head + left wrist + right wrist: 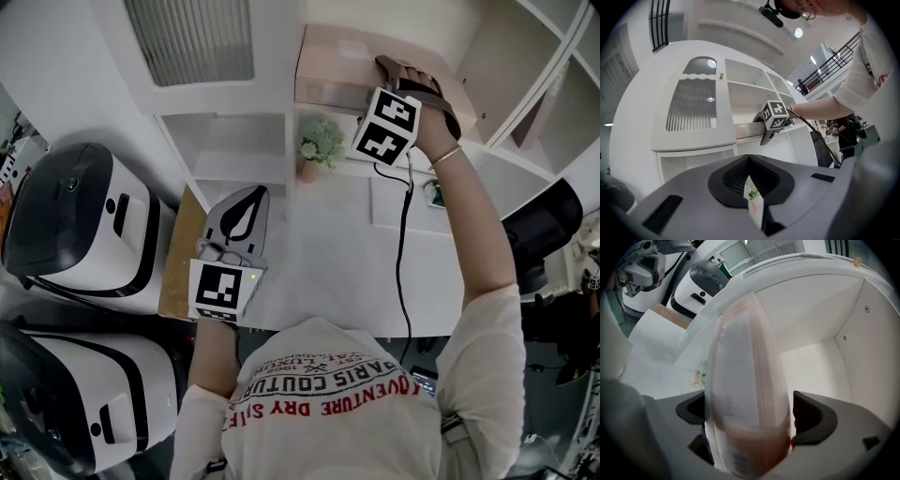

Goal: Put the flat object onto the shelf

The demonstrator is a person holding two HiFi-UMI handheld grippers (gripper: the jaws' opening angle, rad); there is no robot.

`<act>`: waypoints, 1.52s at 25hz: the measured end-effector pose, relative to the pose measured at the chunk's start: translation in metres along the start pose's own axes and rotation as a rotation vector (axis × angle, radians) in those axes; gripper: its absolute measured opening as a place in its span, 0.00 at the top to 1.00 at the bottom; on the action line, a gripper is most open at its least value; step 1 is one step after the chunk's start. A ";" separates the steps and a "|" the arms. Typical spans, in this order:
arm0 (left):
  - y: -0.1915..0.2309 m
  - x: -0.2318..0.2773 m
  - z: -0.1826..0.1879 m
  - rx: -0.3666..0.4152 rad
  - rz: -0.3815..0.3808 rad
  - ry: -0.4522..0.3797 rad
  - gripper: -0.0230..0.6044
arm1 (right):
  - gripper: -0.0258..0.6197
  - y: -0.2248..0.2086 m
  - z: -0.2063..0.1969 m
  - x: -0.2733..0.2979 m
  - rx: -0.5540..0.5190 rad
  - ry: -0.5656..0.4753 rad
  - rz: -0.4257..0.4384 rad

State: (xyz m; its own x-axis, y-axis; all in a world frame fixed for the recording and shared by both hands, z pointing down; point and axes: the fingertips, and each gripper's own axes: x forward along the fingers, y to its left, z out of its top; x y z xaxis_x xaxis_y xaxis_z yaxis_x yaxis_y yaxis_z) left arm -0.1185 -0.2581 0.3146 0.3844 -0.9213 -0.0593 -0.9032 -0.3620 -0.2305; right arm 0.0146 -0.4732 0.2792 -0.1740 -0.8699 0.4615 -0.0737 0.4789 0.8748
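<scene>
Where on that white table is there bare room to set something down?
The white table is bare between the potted plant and the person, right of the left gripper. Its left edge is crowded: a brown board and two white machines.

I am wearing a white T-shirt (328, 412) with red and dark lettering curving across it, at 6 o'clock in the head view, with loose short sleeves. A thin bracelet (447, 156) is circling my right wrist at 1 o'clock. My left gripper (246, 208) and right gripper (747, 420) are showing grey bodies, black linings and white cubes with black square markers; a black cable (403, 253) is trailing from the right one
</scene>
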 end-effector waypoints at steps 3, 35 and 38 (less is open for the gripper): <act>0.000 0.002 -0.002 -0.003 0.005 0.000 0.95 | 0.16 -0.001 0.001 -0.001 -0.005 -0.006 -0.010; -0.058 -0.058 -0.004 -0.049 -0.136 0.007 0.95 | 0.90 0.051 -0.010 -0.162 0.522 -0.262 -0.266; -0.063 -0.060 -0.002 -0.052 -0.147 0.002 0.95 | 0.90 0.075 -0.018 -0.173 0.585 -0.283 -0.281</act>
State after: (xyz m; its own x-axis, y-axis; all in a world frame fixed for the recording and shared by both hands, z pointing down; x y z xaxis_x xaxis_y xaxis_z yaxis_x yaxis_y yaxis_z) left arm -0.0849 -0.1802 0.3349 0.5130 -0.8580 -0.0267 -0.8459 -0.5000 -0.1858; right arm 0.0572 -0.2888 0.2670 -0.3138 -0.9438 0.1038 -0.6552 0.2944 0.6957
